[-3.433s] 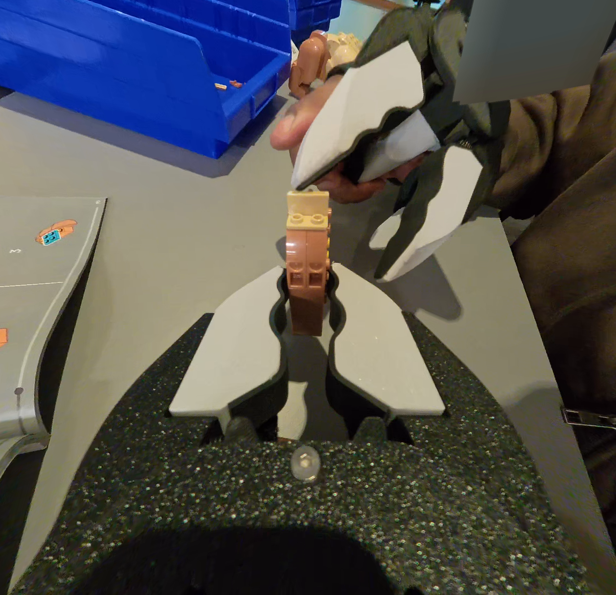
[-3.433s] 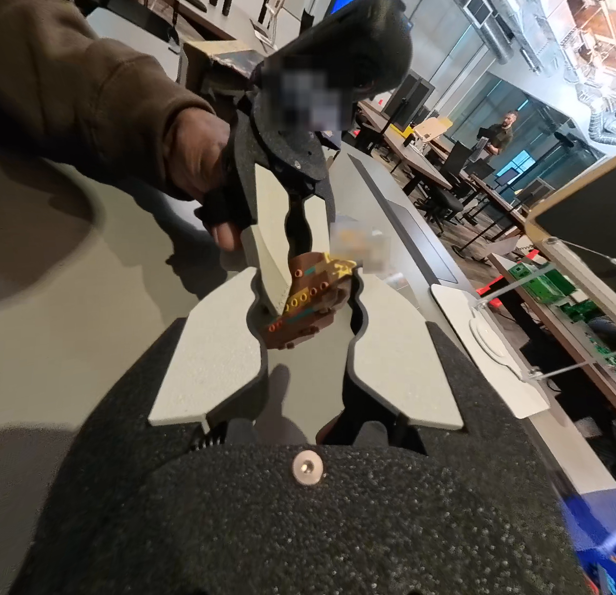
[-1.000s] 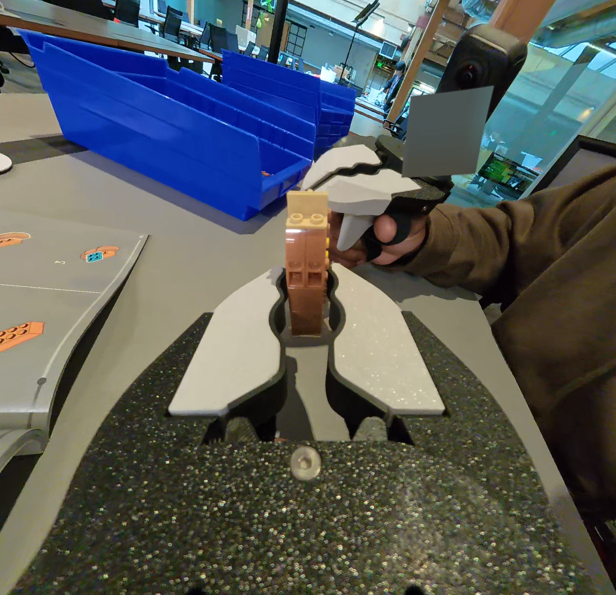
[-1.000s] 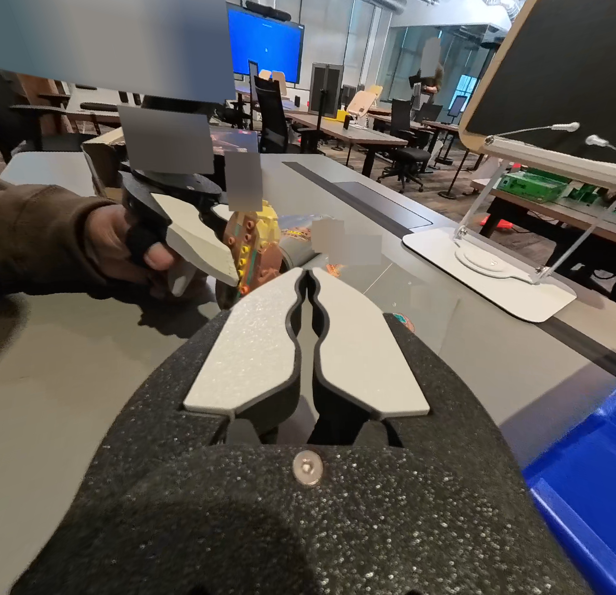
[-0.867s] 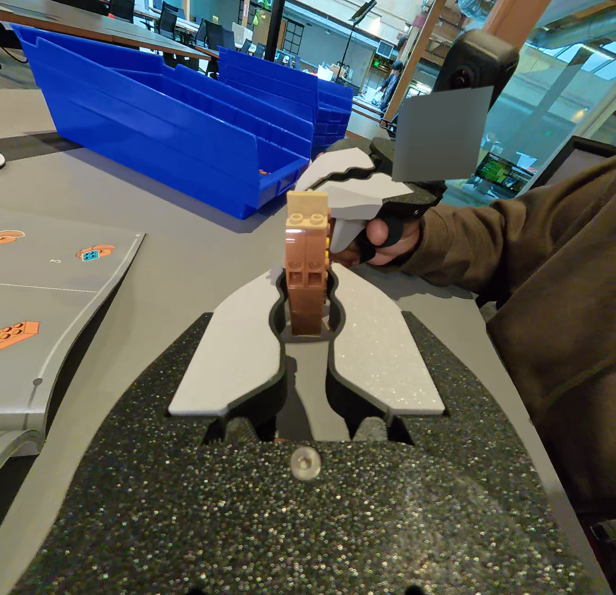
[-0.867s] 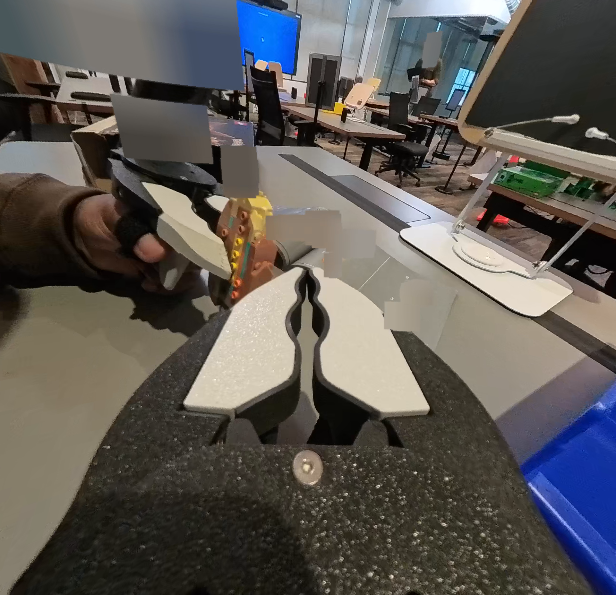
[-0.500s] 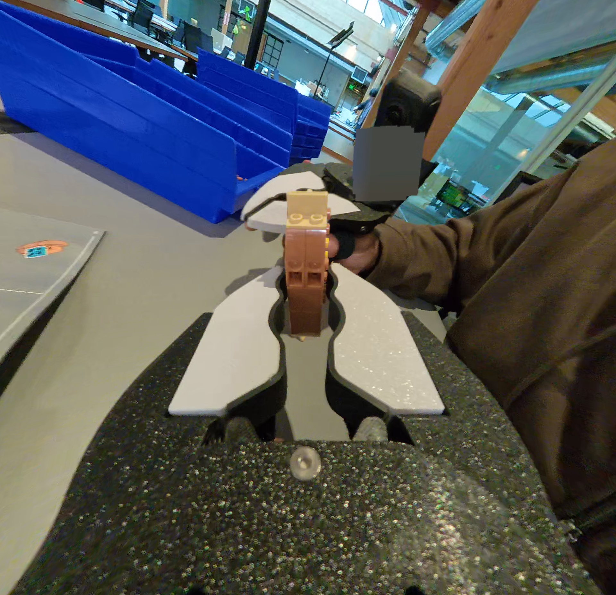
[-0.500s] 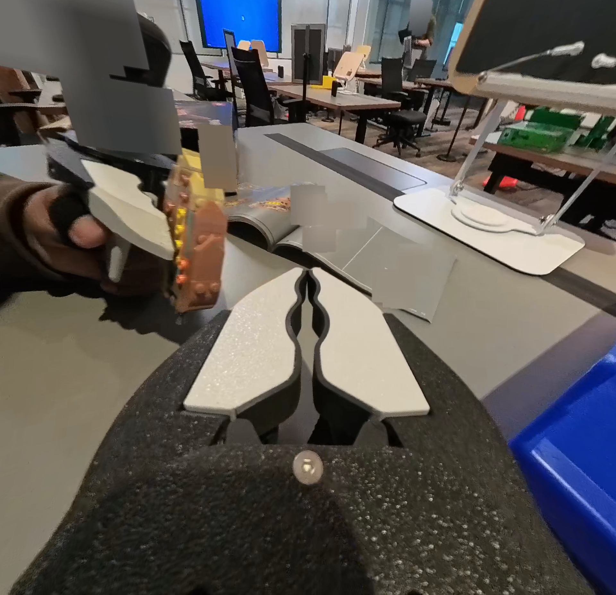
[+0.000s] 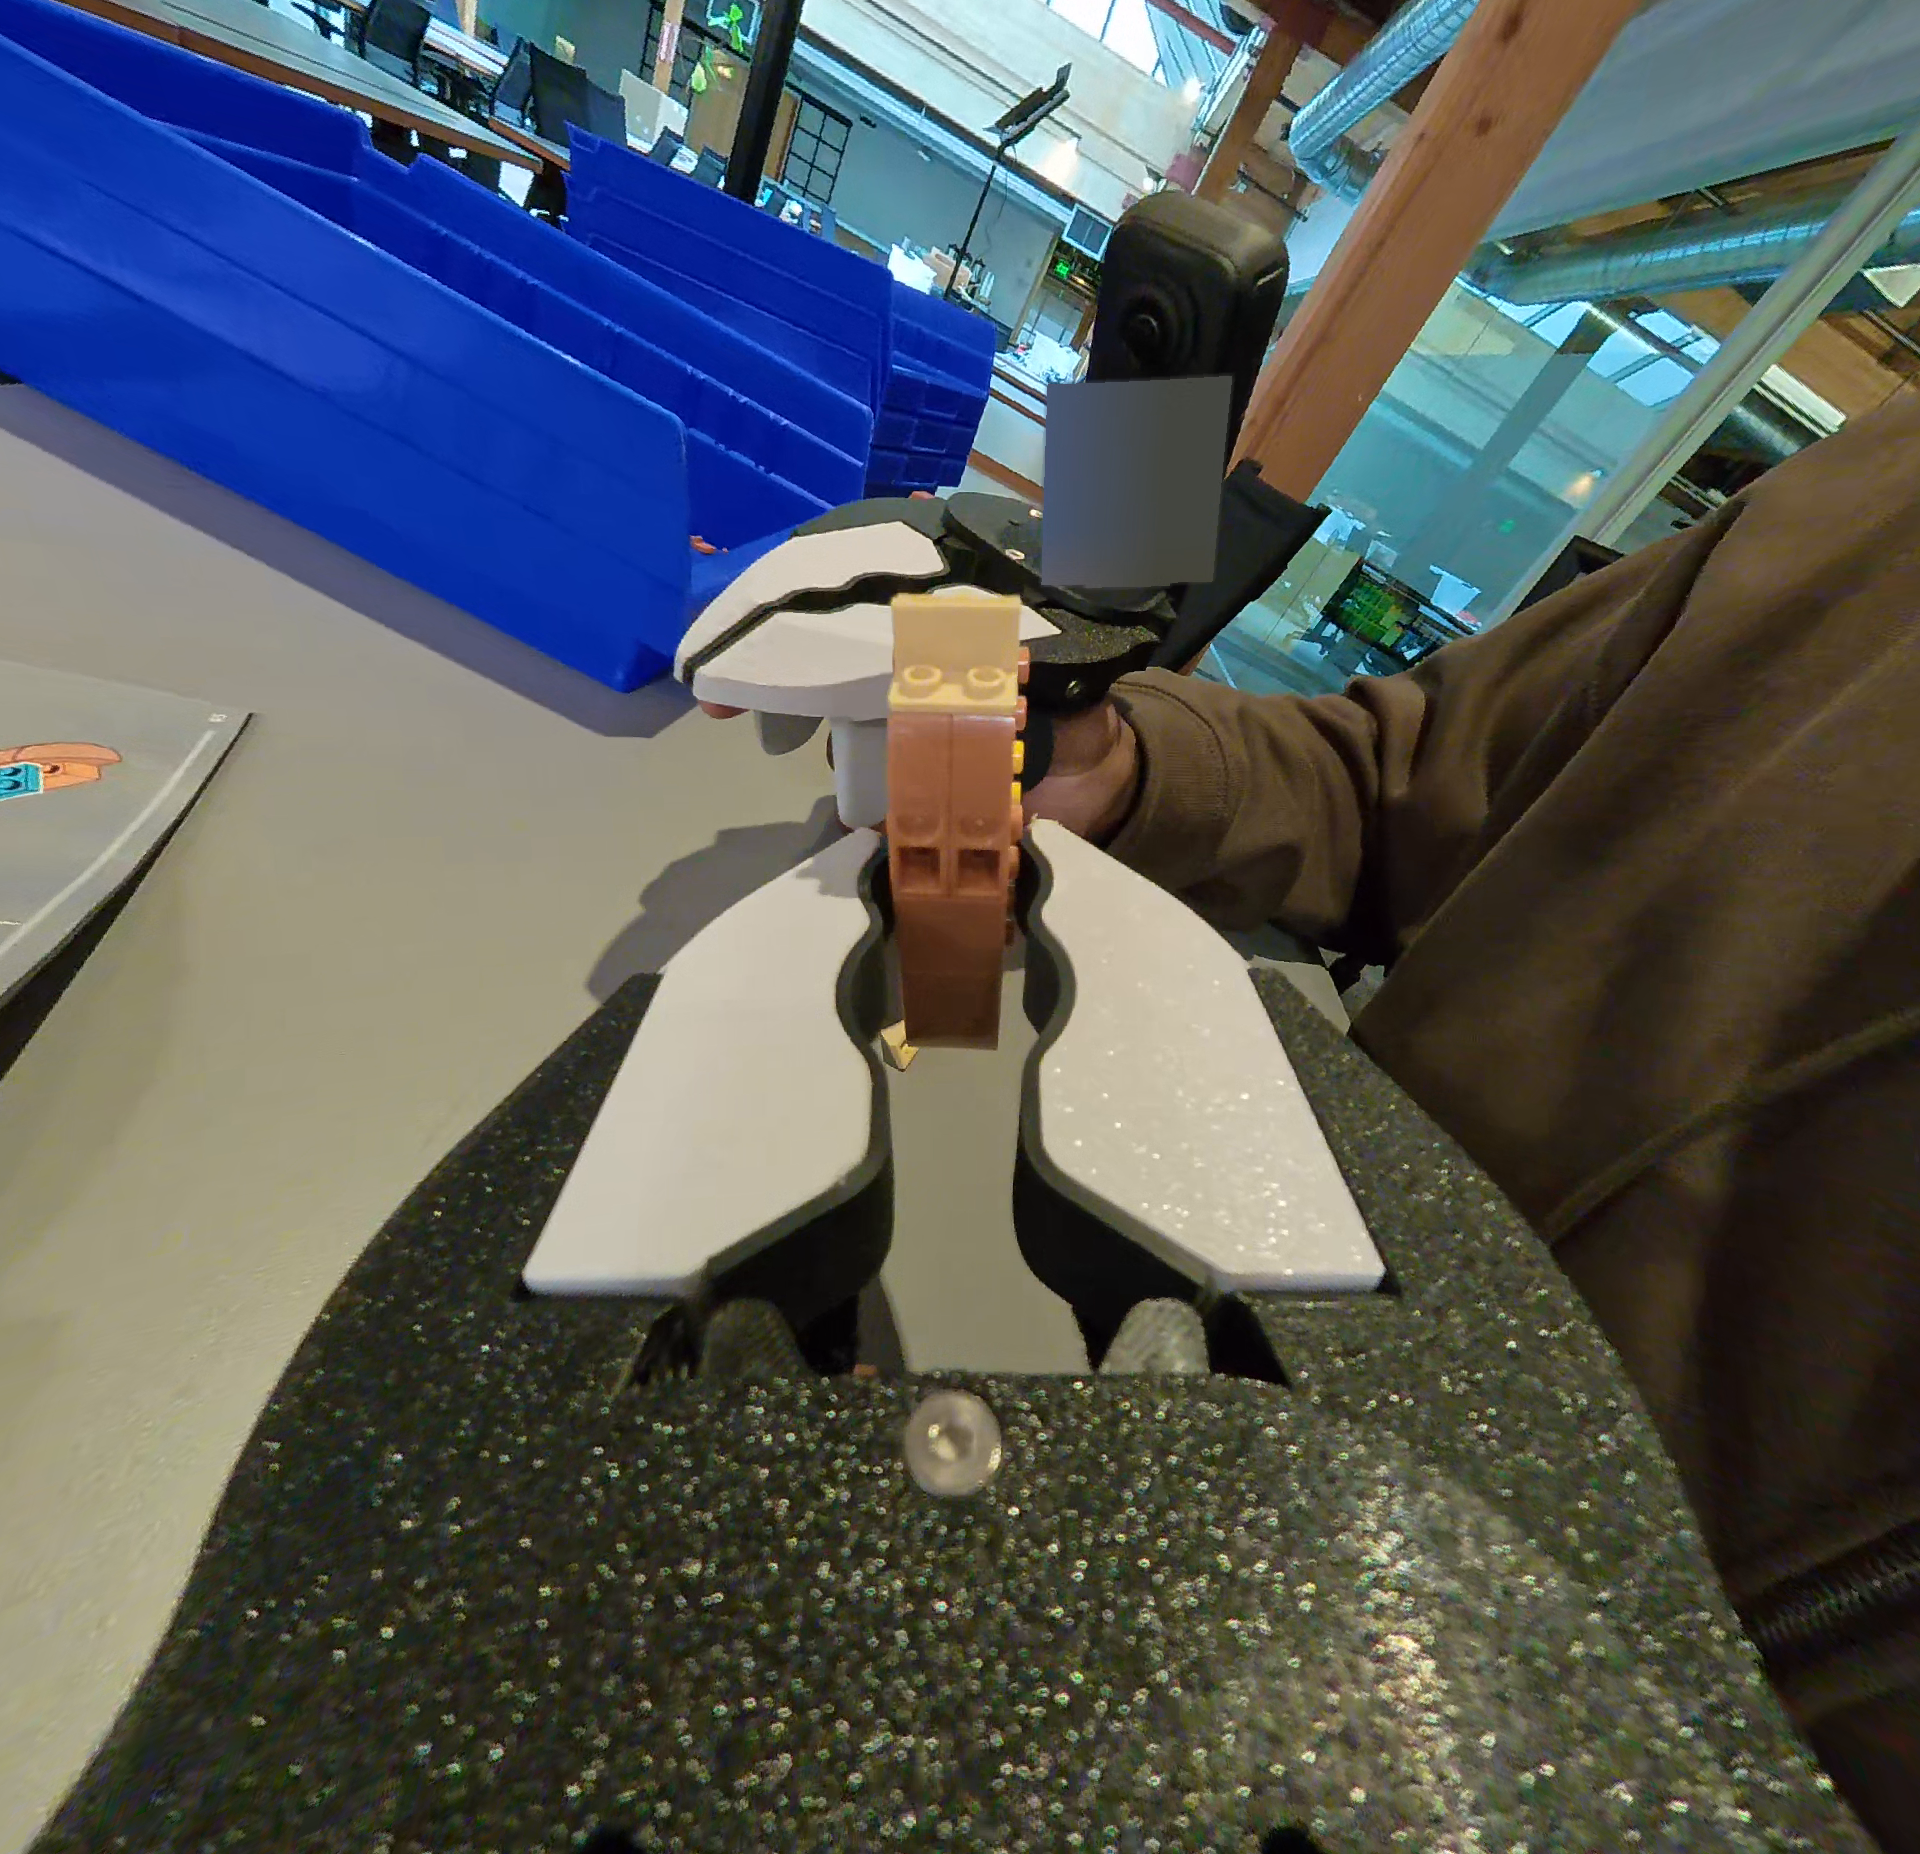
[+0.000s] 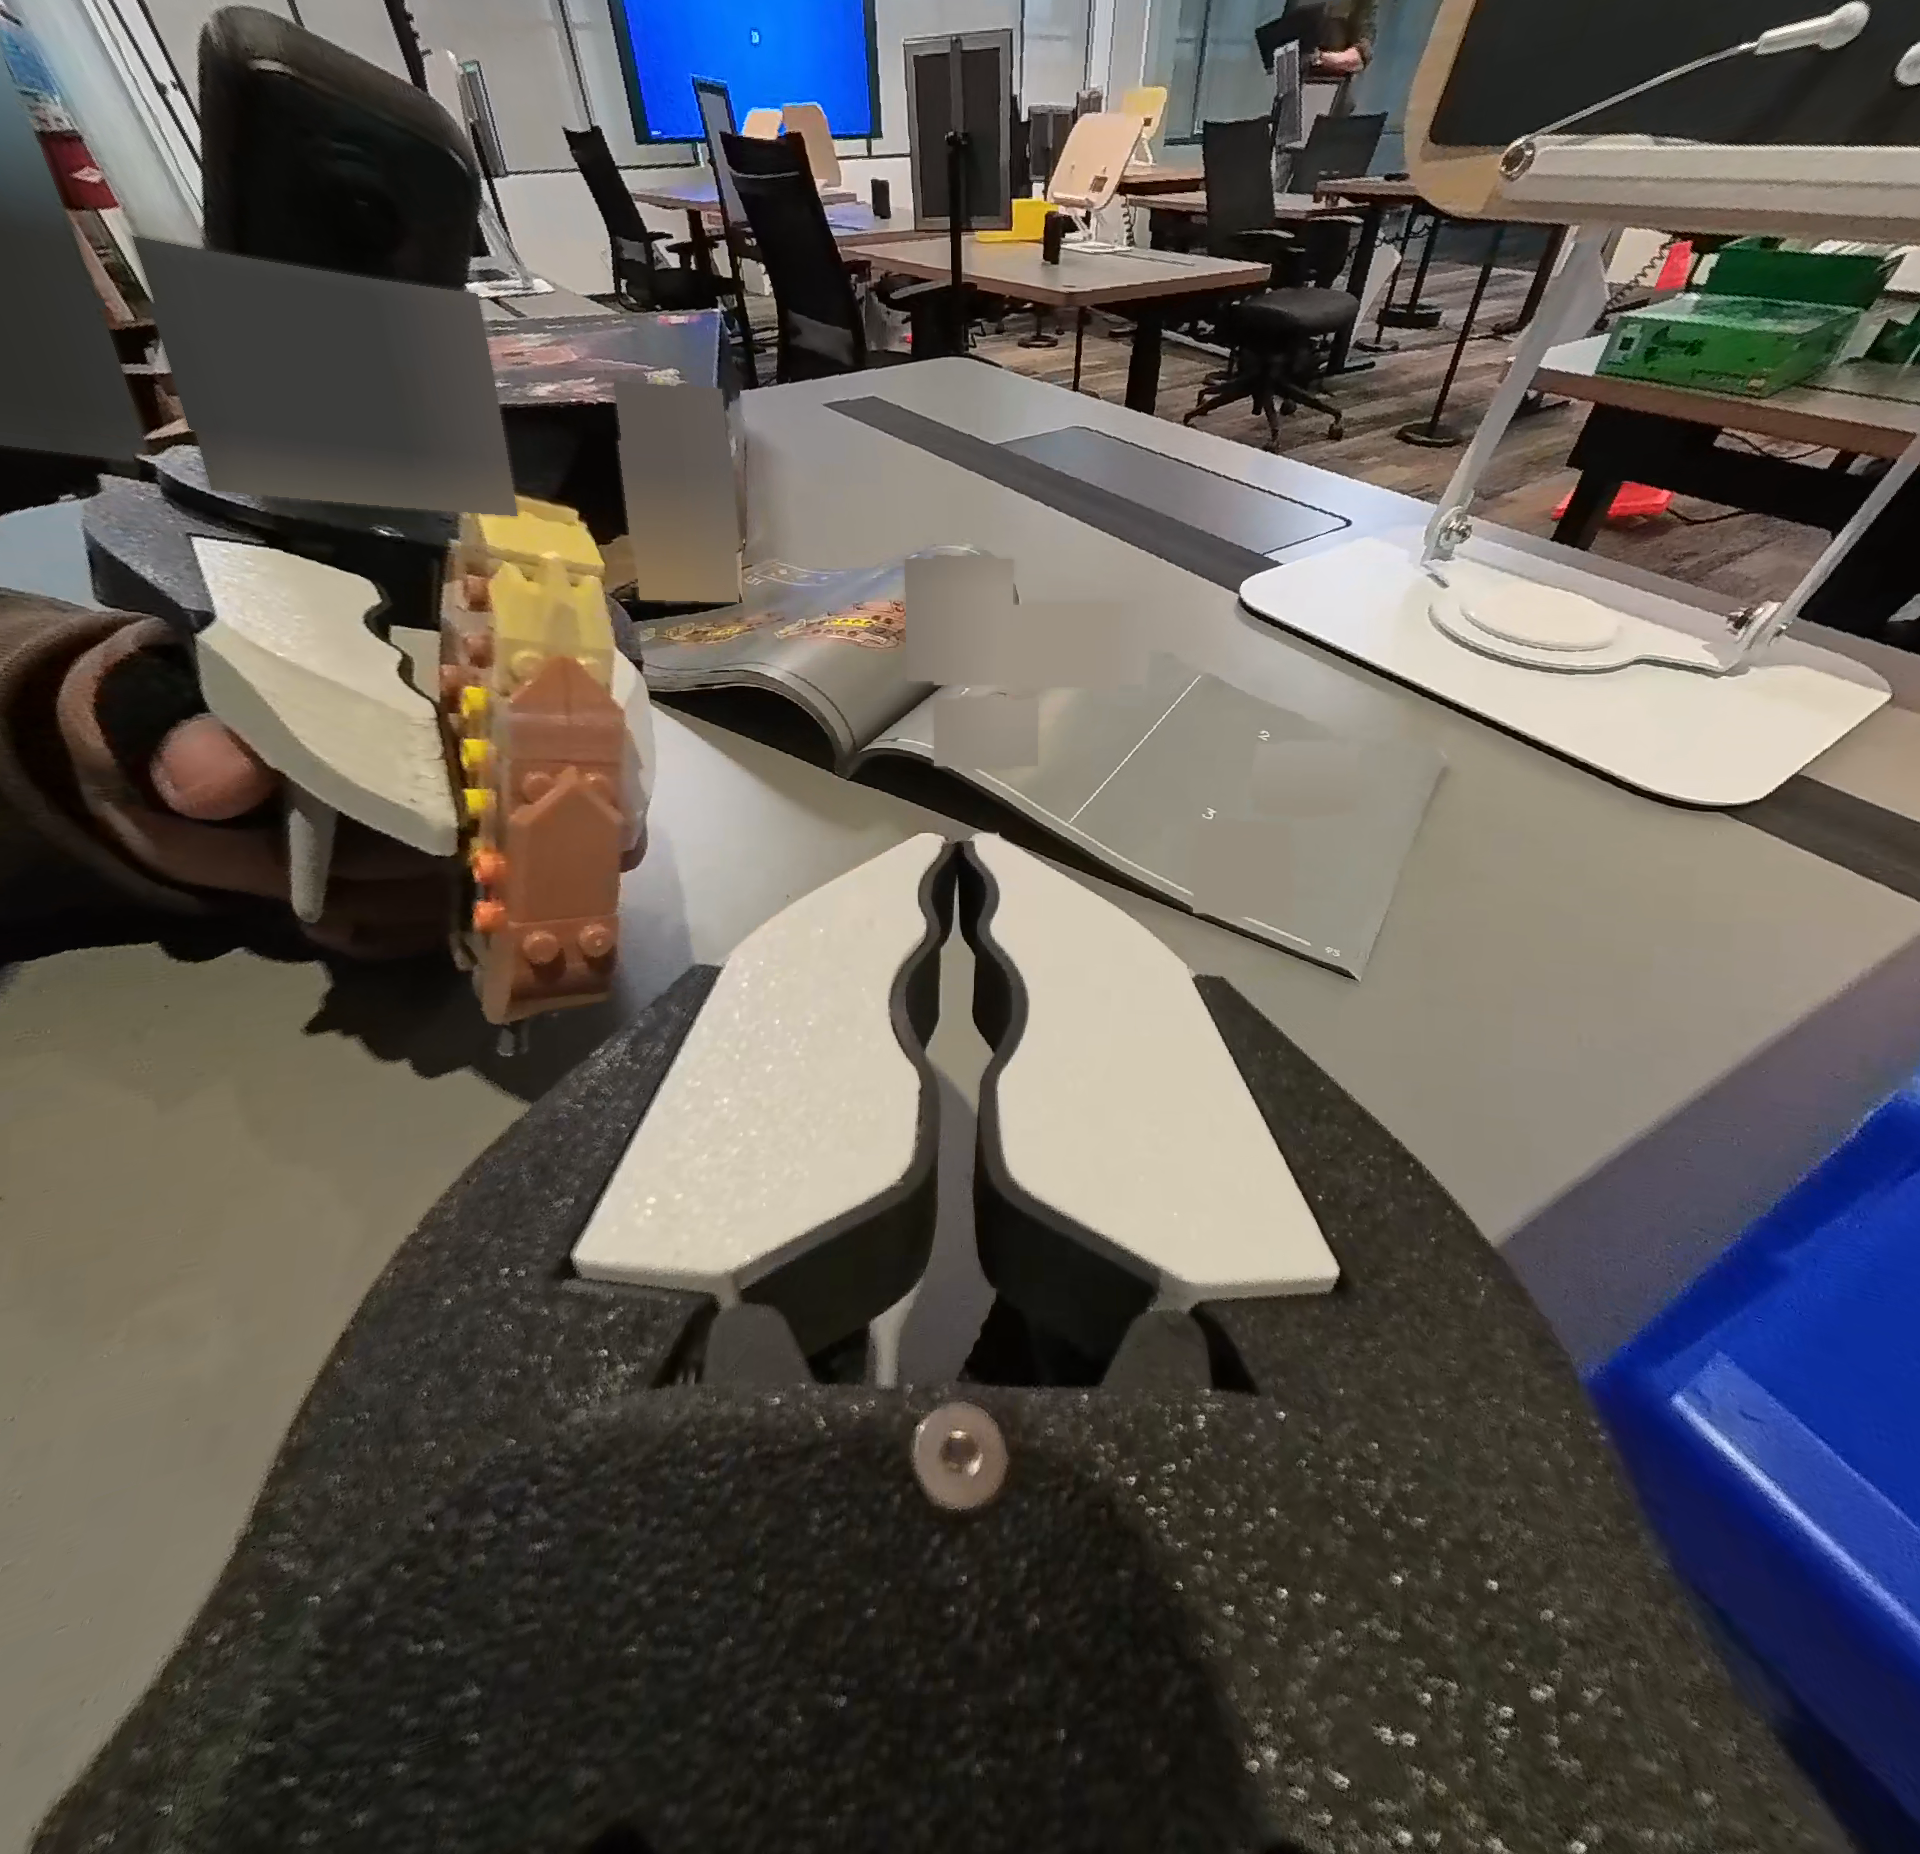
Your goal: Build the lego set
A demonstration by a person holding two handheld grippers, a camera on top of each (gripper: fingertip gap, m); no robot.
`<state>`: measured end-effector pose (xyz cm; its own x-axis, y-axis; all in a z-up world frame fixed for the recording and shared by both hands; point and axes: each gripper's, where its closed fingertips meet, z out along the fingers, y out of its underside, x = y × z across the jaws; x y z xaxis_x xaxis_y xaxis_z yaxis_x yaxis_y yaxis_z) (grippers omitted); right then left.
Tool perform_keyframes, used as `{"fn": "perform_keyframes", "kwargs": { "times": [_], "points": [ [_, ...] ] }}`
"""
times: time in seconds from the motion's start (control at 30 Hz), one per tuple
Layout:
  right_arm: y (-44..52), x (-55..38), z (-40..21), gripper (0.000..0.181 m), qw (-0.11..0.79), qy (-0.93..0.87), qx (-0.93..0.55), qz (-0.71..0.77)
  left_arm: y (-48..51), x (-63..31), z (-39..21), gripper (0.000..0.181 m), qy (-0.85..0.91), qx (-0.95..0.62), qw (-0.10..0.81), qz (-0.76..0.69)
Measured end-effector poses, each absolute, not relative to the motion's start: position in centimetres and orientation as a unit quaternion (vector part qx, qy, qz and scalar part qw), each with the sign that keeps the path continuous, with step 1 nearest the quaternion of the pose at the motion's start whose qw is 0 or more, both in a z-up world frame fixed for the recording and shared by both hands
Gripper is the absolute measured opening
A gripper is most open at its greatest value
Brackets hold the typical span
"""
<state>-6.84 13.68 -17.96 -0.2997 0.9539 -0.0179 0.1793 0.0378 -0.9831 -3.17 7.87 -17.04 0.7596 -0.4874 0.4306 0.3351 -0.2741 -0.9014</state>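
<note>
Now the left hand-held gripper [image 9: 951, 900] clamps the brown lego model [image 9: 951, 869] (right hand-held gripper [image 10: 954, 859] closed, empty), so careless pressing could pop bricks loose.

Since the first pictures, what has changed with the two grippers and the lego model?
The right gripper drew away from the lego model, shut empty, and now points toward the blue bins. The left gripper stays clamped on the model.

Each gripper [image 9: 951, 869] has pale grey wavy-edged fingers on a speckled black body. A silver screw [image 9: 951, 1441] sits lower centre. A brown sleeve [image 9: 1558, 817] fills the right.
</note>
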Motion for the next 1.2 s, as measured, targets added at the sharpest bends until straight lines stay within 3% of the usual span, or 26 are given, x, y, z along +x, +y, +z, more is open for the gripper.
{"fn": "perform_keyframes", "kwargs": {
  "times": [1.2],
  "points": [
    [13.74, -6.71, -18.04, 0.0, 0.368, -0.617, -0.461, 0.521, 7.86, -3.4, -16.98, 0.022, 0.045, -0.719, 0.602, -0.344]
  ]
}}
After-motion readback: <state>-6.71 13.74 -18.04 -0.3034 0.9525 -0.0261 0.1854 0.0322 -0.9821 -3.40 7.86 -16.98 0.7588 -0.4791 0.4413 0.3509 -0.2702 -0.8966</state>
